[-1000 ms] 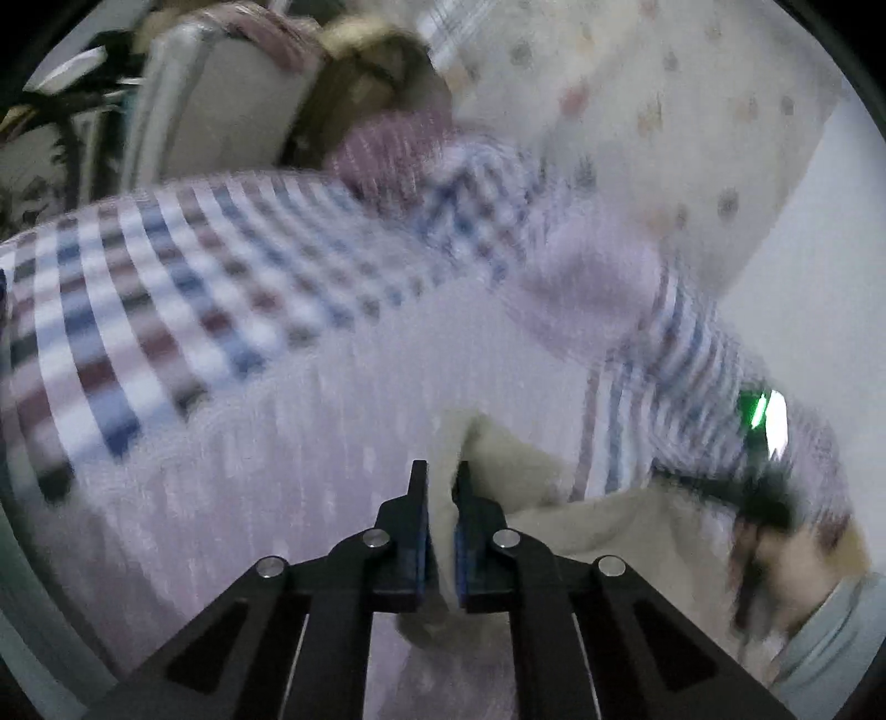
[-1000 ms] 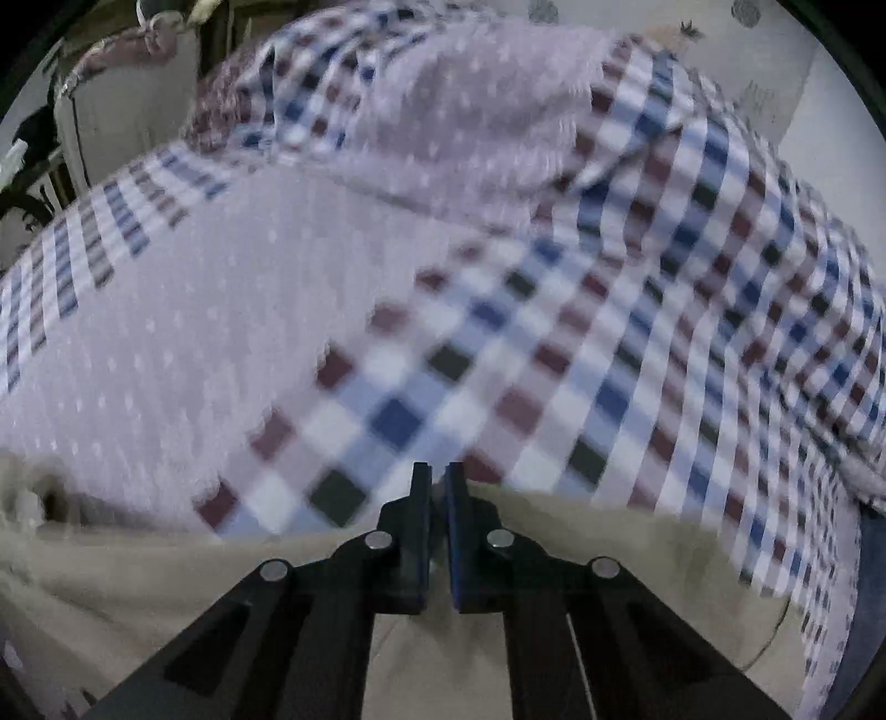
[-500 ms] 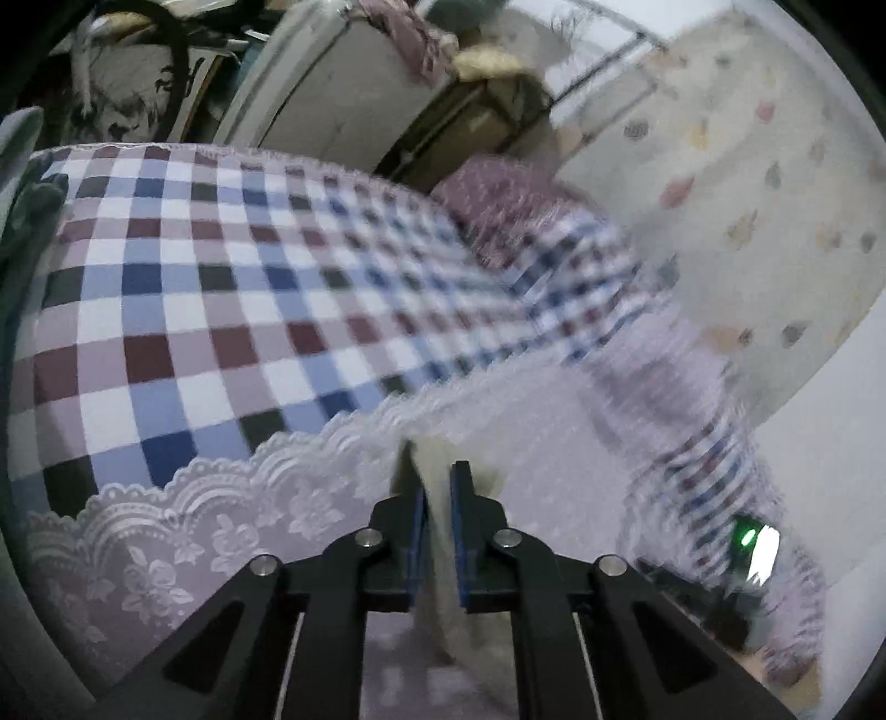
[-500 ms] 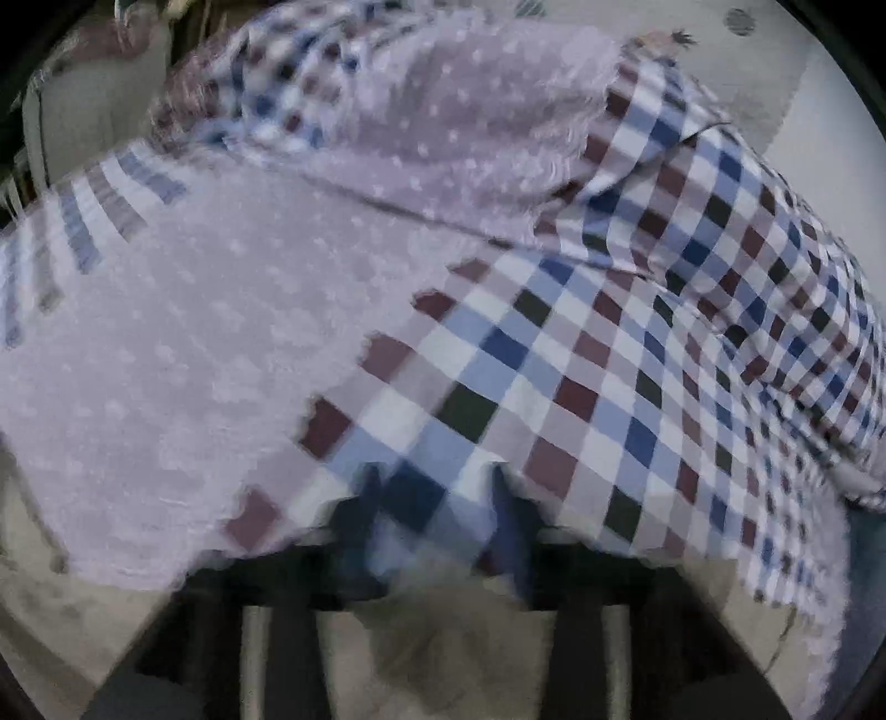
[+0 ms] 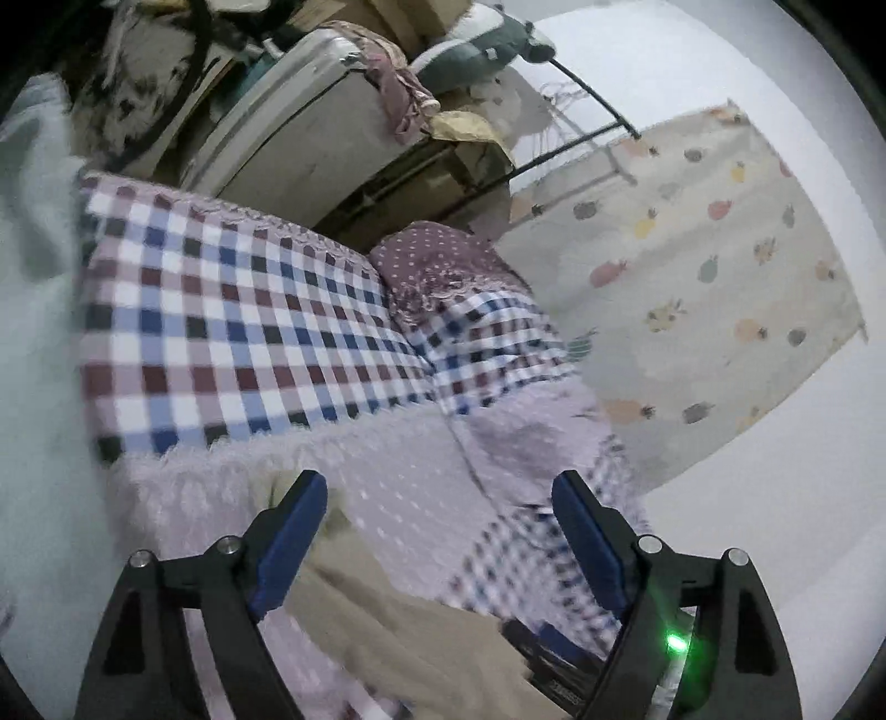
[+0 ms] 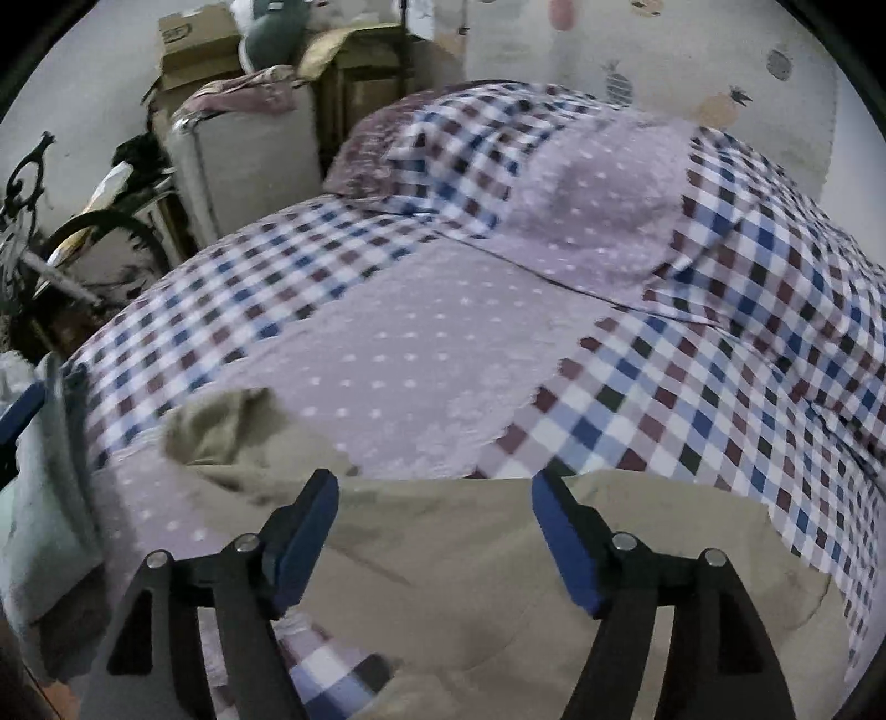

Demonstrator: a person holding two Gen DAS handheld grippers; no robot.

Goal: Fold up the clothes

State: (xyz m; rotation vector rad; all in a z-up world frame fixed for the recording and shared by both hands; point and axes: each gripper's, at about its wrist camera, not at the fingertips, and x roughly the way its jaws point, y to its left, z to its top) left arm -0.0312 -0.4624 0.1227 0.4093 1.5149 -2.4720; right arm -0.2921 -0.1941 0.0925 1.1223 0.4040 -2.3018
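Observation:
A beige garment [image 6: 470, 559] lies spread on the bed's checked and lilac cover [image 6: 415, 343], its left corner rumpled upward. My right gripper [image 6: 434, 498] hovers open just above the garment's far edge, nothing between its blue pads. In the left wrist view the same beige garment [image 5: 410, 626] lies below my left gripper [image 5: 440, 498], which is open wide and holds nothing. Low at the right, the other gripper's dark body shows partly behind my left gripper's right finger [image 5: 587, 543].
A maroon dotted pillow [image 5: 443, 266] rests at the bed's head. A pale suitcase [image 5: 299, 133], cardboard boxes [image 6: 194, 44] and clutter stand beyond the bed. A fruit-print cloth [image 5: 709, 266] hangs on the wall. A pale blue-green cloth [image 6: 39, 498] lies at the left edge.
Both grippers were shut on the beige garment's edge; both have now opened and let it drop flat on the bed. The left gripper has also swung toward the bed's head.

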